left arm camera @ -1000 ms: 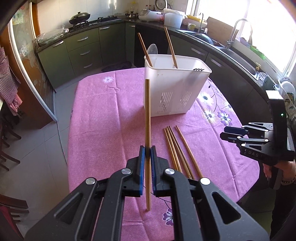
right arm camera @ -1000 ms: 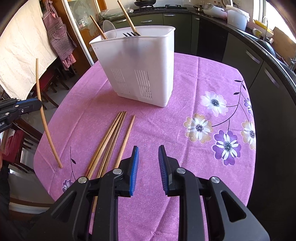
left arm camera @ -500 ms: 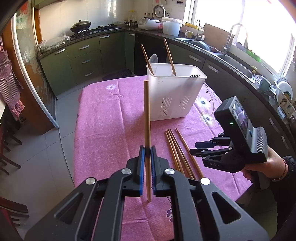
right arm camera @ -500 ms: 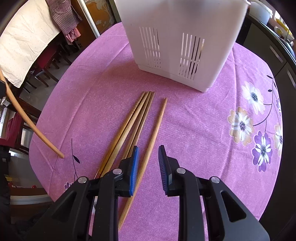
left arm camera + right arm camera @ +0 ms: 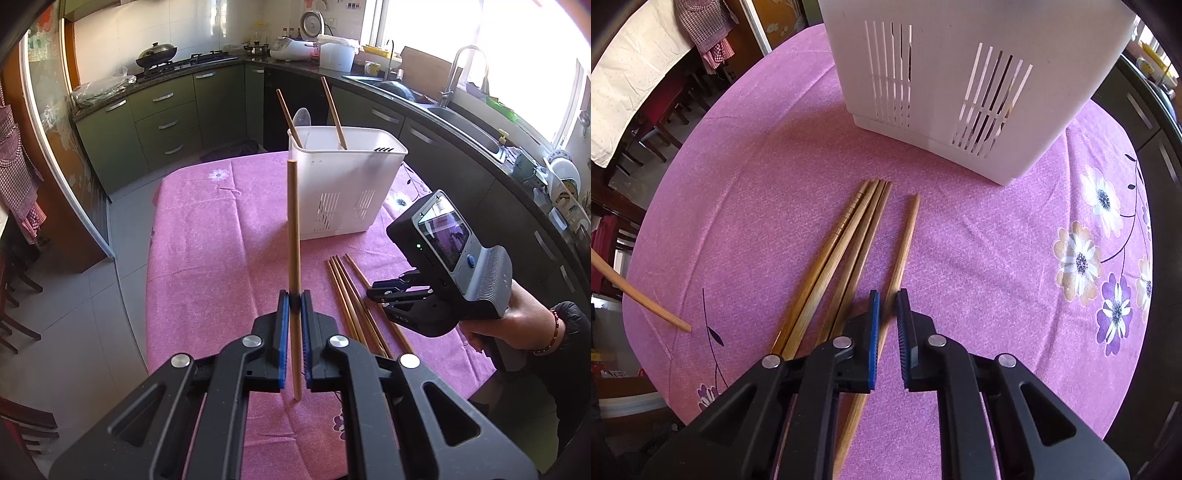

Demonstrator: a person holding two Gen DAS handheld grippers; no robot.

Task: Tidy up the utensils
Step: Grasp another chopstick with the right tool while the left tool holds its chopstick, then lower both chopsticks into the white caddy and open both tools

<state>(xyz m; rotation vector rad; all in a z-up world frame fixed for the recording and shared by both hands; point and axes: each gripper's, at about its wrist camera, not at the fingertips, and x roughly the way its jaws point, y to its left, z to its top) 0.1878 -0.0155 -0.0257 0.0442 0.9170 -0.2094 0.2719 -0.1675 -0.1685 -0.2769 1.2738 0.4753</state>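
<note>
The left view looks from higher up, slanting down across the surface (image 5: 207,258) toward the bin (image 5: 343,184). The right view sits close, facing steeply down. Both share the chopsticks (image 5: 849,258) and bin.

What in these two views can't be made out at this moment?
- Right wrist view: rim and contents of the white caddy, cut off by the top edge.
- Right wrist view: near ends of the lone chopstick and the bundled chopsticks, hidden under the right tool, whose jaws have just closed on the lone one.
- Right wrist view: left tool out of frame; it shows only the tip of the held chopstick.
</note>
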